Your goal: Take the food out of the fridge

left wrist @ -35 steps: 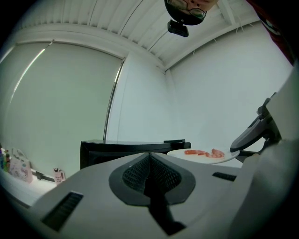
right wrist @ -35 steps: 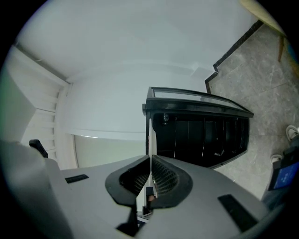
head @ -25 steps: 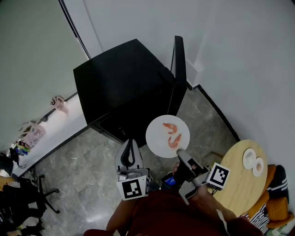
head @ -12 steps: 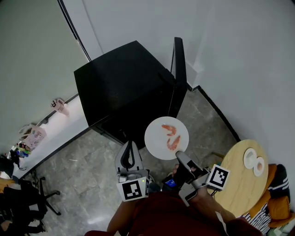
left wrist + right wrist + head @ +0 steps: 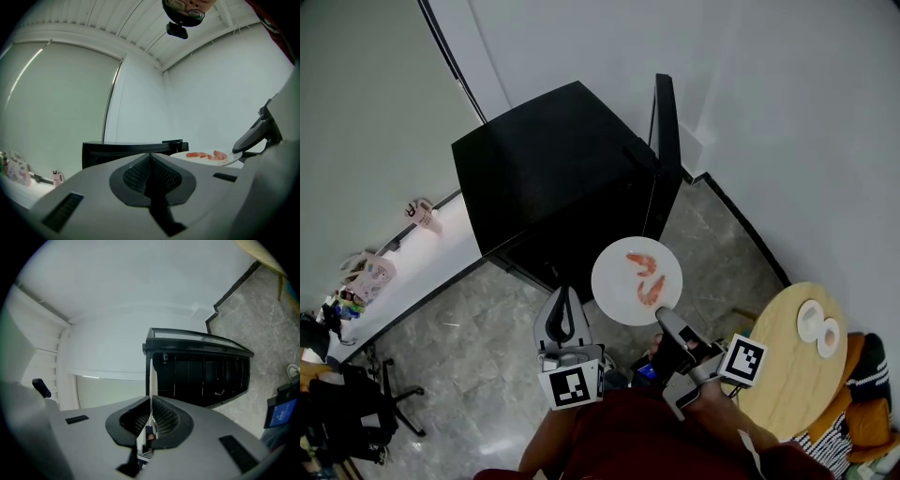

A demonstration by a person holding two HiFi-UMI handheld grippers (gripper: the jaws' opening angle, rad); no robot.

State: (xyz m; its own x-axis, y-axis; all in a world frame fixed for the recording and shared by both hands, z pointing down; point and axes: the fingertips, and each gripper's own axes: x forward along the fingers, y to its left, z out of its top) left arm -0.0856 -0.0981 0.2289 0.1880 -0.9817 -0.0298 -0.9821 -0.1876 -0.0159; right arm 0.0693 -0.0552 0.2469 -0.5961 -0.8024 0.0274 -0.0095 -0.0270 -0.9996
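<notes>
Both grippers show in the head view: the right gripper [image 5: 665, 320] clamps the rim of a plate [image 5: 619, 291] of shrimp [image 5: 646, 277], out in front of the open fridge [image 5: 548, 173], with the left gripper [image 5: 564, 298] beside it. Left gripper view: jaws pressed together, nothing between them. Right gripper view: jaws pinch the plate edge-on, with the fridge interior beyond.

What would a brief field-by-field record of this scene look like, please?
fridge: black, door open
plate: white, clamped by its rim in the right gripper, held outside the fridge
food: two shrimp on the plate
left gripper: shut, nothing between its jaws
table: round, wooden, on the person's right, with small white dishes on it
</notes>
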